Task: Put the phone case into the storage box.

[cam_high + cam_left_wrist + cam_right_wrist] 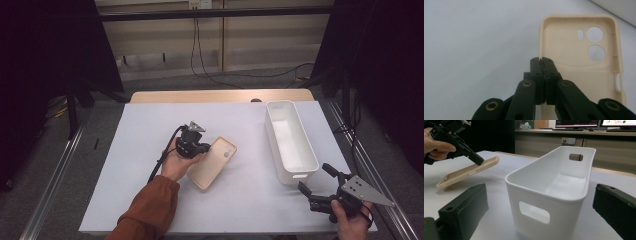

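A cream phone case (212, 162) lies hollow side up near the middle of the white table. My left gripper (202, 149) is shut on its long side rim. In the left gripper view the black jaws (541, 60) pinch the rim of the case (579, 72), whose camera cut-outs are at the far end. The right gripper view shows the case (466, 173) tilted, one end raised under the left gripper (477, 160). My right gripper (315, 177) is open at the front right corner. Its jaws (539, 206) stand wide, facing the end of the white bin (564, 220), and hold nothing.
The white oblong bin (272, 137), with handle slots and nothing inside, stands at the right of the table, running front to back. A white mat (150, 200) covers the table. A cable trails from the left gripper along the orange sleeve (150, 207).
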{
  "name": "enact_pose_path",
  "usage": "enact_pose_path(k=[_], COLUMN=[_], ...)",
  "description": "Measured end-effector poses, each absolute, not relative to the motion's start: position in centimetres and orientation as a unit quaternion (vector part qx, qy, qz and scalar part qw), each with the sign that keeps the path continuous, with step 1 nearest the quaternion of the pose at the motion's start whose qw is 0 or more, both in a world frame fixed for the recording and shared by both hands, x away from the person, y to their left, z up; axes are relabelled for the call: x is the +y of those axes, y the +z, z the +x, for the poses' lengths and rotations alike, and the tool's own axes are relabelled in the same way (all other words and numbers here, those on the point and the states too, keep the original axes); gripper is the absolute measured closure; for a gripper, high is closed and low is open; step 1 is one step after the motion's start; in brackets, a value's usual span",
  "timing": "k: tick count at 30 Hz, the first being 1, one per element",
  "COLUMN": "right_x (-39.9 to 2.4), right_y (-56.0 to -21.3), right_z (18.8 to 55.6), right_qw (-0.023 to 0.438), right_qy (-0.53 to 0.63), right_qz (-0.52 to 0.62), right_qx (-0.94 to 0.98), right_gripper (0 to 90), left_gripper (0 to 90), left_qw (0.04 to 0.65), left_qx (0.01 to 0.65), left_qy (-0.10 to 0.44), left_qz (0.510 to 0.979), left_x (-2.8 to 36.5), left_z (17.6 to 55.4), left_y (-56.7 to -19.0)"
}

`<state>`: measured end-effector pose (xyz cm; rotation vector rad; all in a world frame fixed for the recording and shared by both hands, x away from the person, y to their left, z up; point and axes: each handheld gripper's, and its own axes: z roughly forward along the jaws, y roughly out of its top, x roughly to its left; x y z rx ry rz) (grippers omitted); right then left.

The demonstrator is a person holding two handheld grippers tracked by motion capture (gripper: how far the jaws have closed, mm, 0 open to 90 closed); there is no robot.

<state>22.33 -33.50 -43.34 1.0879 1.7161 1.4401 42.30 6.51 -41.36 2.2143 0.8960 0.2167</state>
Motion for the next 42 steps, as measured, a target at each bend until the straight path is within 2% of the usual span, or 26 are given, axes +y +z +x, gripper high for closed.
enact_pose_path(k=[11, 42], right_x=[-33.5, -33.4], right_y=[-43.3, -43.0], right_z=[22.3, 22.5], right_qw=[0.32, 0.323], right_qy=[0.548, 0.554], right_qz=[0.413, 0.409], right_qx=[0.653, 0.649], right_gripper=[0.0, 0.0], left_gripper=[88.6, 88.7], left_qw=[0.407, 0.473], left_qx=[0.349, 0.347], left_qy=[0.103, 0.149], left_qz=[0.838, 0.796], left_x=[7.6, 9.7], left_z=[41.7, 39.3], left_y=[-40.5, -38.9])
